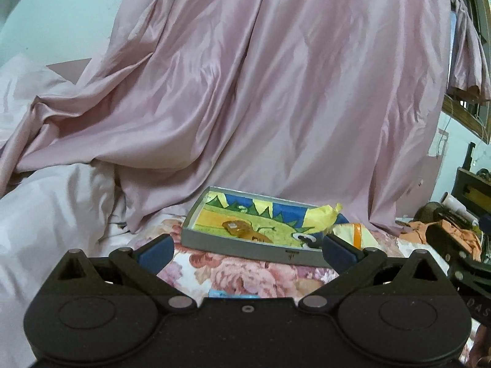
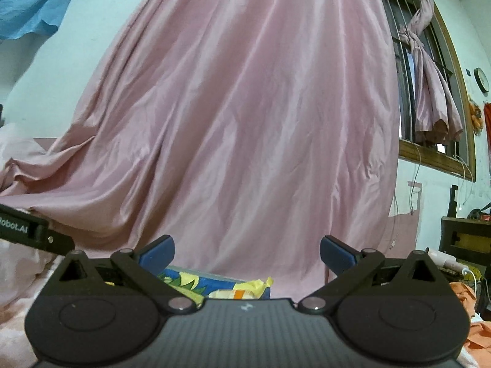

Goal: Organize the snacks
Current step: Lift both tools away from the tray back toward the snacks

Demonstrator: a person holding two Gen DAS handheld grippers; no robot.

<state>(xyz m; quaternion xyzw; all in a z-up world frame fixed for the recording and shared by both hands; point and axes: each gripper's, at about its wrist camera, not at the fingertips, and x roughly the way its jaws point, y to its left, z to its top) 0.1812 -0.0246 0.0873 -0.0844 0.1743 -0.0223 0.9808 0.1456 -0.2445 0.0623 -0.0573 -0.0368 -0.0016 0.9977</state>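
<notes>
- I read "obot.AI" in pale letters on the black body of the left gripper [image 2: 23, 230], at the left edge of my right wrist view; the first letter is cut off by the frame.
- I read "DAS" in faint raised letters, running down the black body of the right gripper [image 1: 477, 303], at the right edge of my left wrist view.
- Small dark mark on the grey front wall of the tray [image 1: 290, 254]; I cannot read it.

Soft, even indoor light is filling both views; the pink curtain [image 1: 260, 92] is catching a pale sheen. Fisheye bending is curving the edges, corners are darkening, and slight blur is softening the tray [image 1: 245, 230].
</notes>
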